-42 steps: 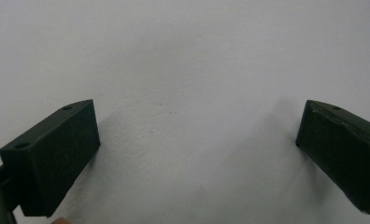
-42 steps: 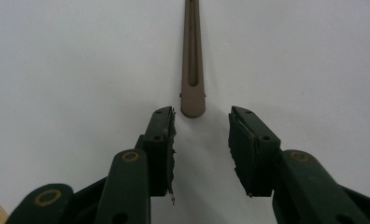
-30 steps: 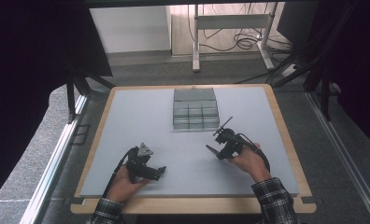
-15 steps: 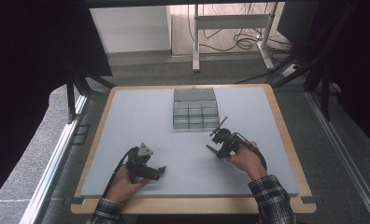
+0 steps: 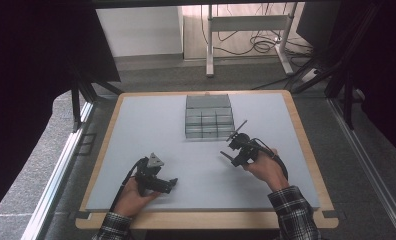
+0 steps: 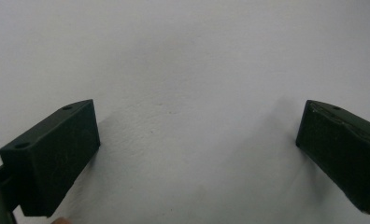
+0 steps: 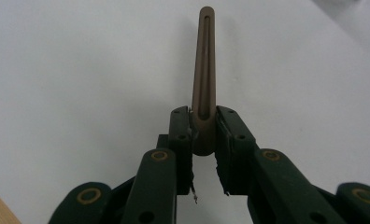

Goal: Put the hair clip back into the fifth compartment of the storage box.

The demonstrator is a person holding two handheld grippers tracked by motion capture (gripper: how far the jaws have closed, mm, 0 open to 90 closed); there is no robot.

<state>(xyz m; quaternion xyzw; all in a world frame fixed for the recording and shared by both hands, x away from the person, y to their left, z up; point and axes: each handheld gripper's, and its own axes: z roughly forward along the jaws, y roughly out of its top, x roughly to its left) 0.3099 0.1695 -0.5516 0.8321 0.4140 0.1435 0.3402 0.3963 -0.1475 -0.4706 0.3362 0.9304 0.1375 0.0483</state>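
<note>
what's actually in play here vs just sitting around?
In play:
- thin brown stick, clamped between the right gripper jaws
- grey compartment tray, just beyond the stick's tip in the high view

Just there:
- left gripper, jaws wide apart, nothing between them, over bare white table
- metal stand and cables on the floor behind

A slim brown stick (image 7: 206,70) (grooved lengthwise) juts forward, clamped at its base between jaws.

We see a brown stick (image 7: 205,70) between our black right gripper (image 7: 204,128) pads, pale grey mat (image 5: 151,135) beneath, grey box (image 5: 209,116) ahead, plaid sleeves (image 5: 293,215) behind
</note>
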